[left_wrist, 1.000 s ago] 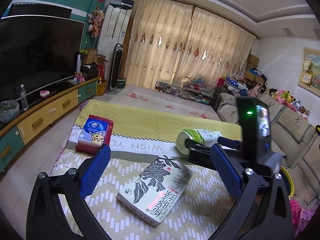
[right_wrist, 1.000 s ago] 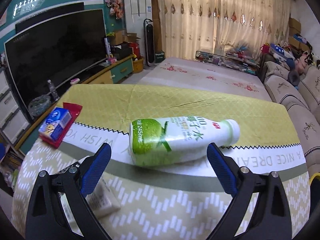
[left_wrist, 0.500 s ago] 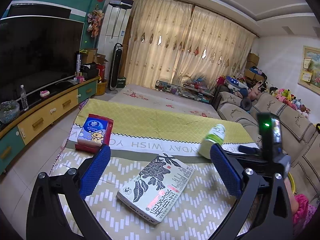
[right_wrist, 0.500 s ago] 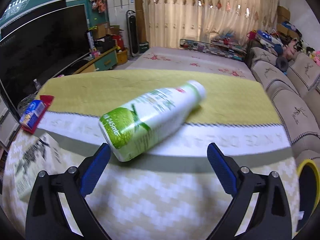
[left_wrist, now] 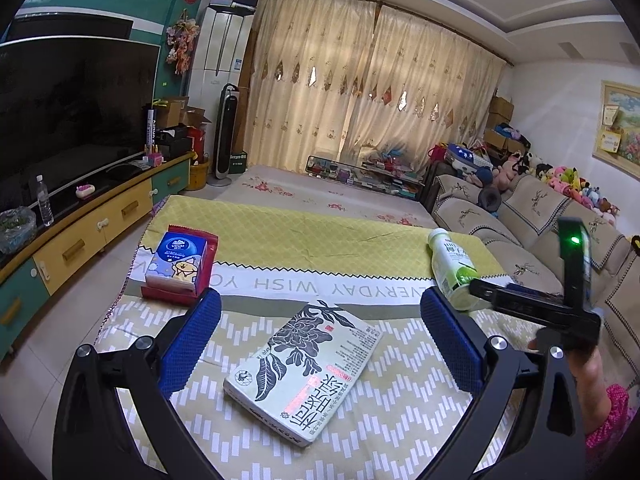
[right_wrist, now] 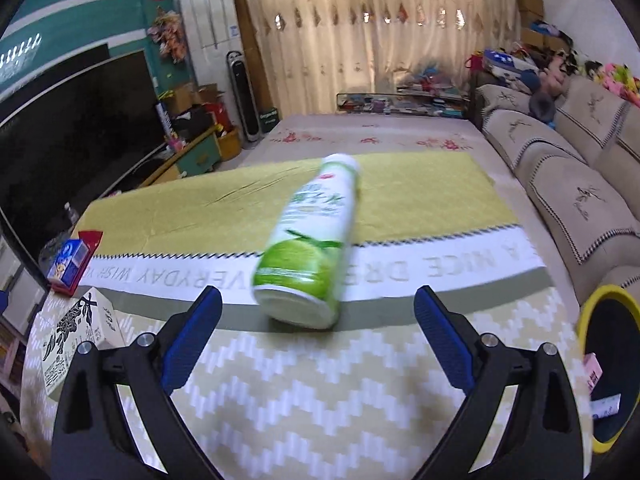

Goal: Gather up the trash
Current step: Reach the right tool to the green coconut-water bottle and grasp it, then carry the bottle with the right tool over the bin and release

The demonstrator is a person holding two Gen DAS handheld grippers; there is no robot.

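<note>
1. The right claw (right_wrist: 316, 336) hangs low over the tabletop (right_wrist: 320, 400) with its blue pads spread wide and nothing between them; the green-and-white drink bottle (right_wrist: 310, 248) lies on its side just beyond the tips, base toward the camera and cap pointing away toward the upper middle of the frame.
2. The left claw (left_wrist: 318, 340) is level and equally wide open, gripping nothing, above a book (left_wrist: 304, 368) with a black floral cover in the lower centre of its view.
3. In the left view the right claw's black body and a hand (left_wrist: 588, 364) behind it show at the right edge, with the bottle in front of it.
4. The tabletop wears a yellow and cream zigzag cloth with a white lettered band across it.
5. A blue tissue pack (left_wrist: 178, 260) rests on a red packet at the left of the cloth.
6. A yellow-rimmed bin (right_wrist: 610, 368) sits at the lower right of the right view, beside the tabletop.
7. Around us: a large dark television (left_wrist: 68, 108) on the left, cream curtains (left_wrist: 360, 92) at the back, a beige sofa (left_wrist: 532, 216) on the right.
</note>
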